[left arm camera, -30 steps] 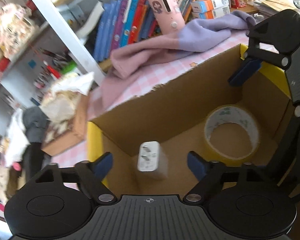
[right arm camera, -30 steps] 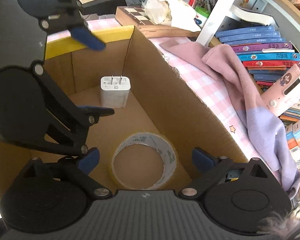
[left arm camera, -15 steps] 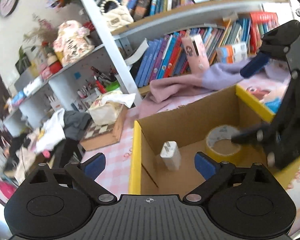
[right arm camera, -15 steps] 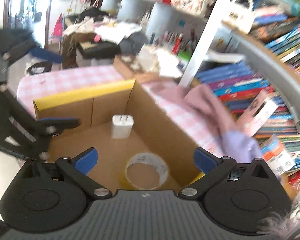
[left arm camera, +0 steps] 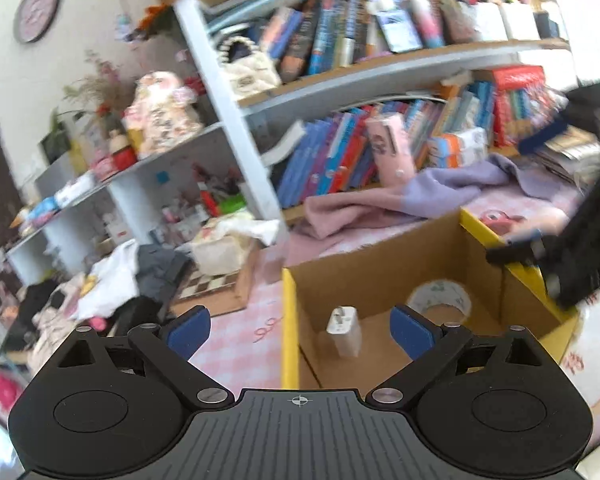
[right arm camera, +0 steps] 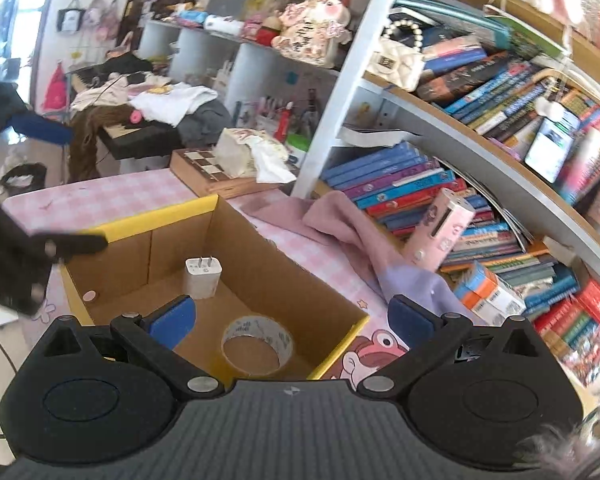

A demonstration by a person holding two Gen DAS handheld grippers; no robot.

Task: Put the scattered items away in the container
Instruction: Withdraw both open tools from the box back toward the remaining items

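Observation:
An open cardboard box [left arm camera: 380,276] with yellow-edged flaps stands on a pink checked table. It also shows in the right wrist view [right arm camera: 284,264]. Inside it a white plug charger [left arm camera: 345,332] [right arm camera: 201,277] stands upright and a roll of clear tape [left arm camera: 440,300] [right arm camera: 257,345] lies flat. My left gripper [left arm camera: 300,330] is open and empty, above and in front of the box's near corner. My right gripper [right arm camera: 290,318] is open and empty, above the box's other end. Each gripper shows blurred at the edge of the other's view.
A pink and lilac cloth [right arm camera: 352,232] lies on the table behind the box. Bookshelves with a leaning pink device [right arm camera: 436,232] stand behind it. A wooden chessboard box [right arm camera: 212,176] with a tissue pack sits at the table's far end.
Both grippers have pulled up and back out of the box, still open and empty. The charger and tape roll stay inside.

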